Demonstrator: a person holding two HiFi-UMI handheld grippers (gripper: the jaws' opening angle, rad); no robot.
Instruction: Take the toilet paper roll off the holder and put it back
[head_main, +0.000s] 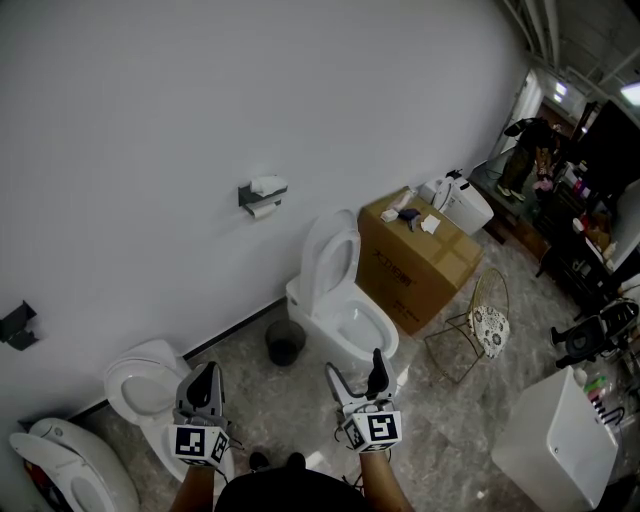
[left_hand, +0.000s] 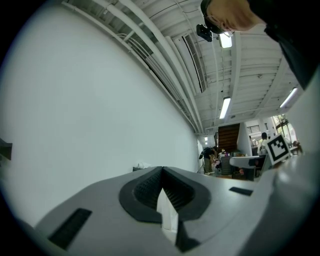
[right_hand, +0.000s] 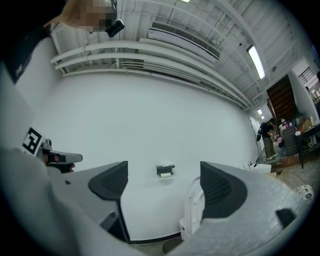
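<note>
Untouched toilet paper roll (head_main: 263, 209) on wall holder (head_main: 247, 195), well apart from closed, empty left gripper (head_main: 205, 376) and open, empty right gripper (head_main: 355, 367); likely risk: one-sided pull tearing sheets instead of freeing roll.

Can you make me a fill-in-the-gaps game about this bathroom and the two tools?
1. The toilet paper holder hangs on the white ____.
2. The right tool is ____, with nothing between its jaws.
3. The left tool is not open; it is ____.
4. The brown cardboard box stands right beside a white ____.

Missing words: wall; open; shut; toilet.
</note>
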